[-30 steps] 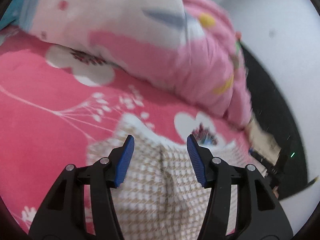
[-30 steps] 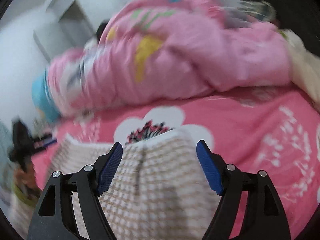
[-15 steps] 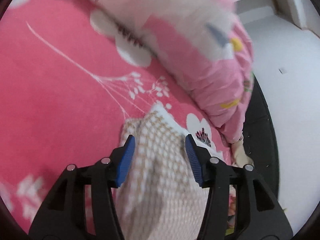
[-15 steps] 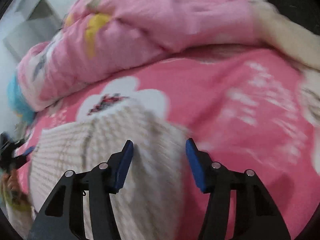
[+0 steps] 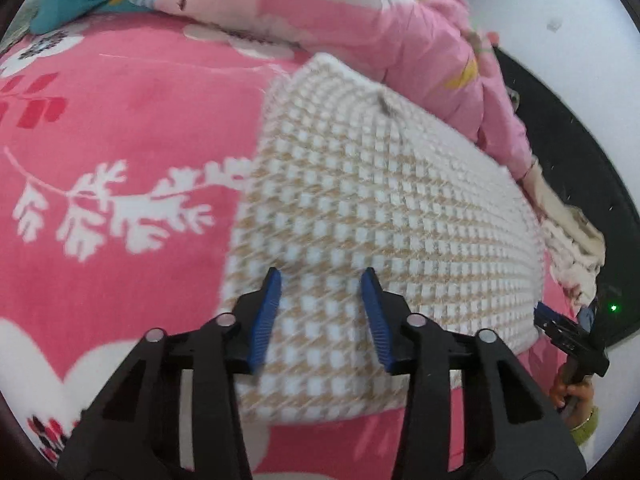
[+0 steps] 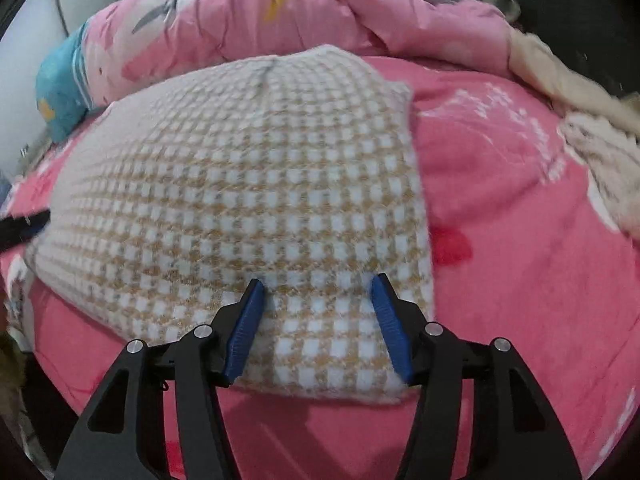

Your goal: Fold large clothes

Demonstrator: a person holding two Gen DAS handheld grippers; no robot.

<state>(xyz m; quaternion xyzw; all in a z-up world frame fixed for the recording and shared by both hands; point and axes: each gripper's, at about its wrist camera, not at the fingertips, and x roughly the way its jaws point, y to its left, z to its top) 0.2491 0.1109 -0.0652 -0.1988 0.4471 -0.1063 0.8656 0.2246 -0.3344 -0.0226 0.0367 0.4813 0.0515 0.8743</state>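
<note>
A beige-and-white checked knit garment (image 5: 380, 208) lies folded flat on the pink flowered bed cover (image 5: 120, 120). My left gripper (image 5: 321, 276) hovers low over its near left part. Its jaws are closing, the blue pads still apart, with cloth showing between them but not pinched. In the right wrist view the same garment (image 6: 248, 184) fills the middle. My right gripper (image 6: 318, 282) stands over its near right corner, its pads apart and gripping nothing. The right gripper (image 5: 568, 332) also shows at the left wrist view's right edge, held by a hand (image 5: 572, 392).
A bunched pink quilt (image 6: 280, 12) lies along the far side of the bed, with a blue patterned piece (image 6: 60, 84) at its left end. Cream fluffy cloth (image 6: 592, 128) lies at the right. White wall and dark floor lie beyond the bed.
Both grippers have swept back and down to the garment's near edge. The garment now lies flat and broad beneath them. Both pairs of jaws stand narrower than a second ago.
</note>
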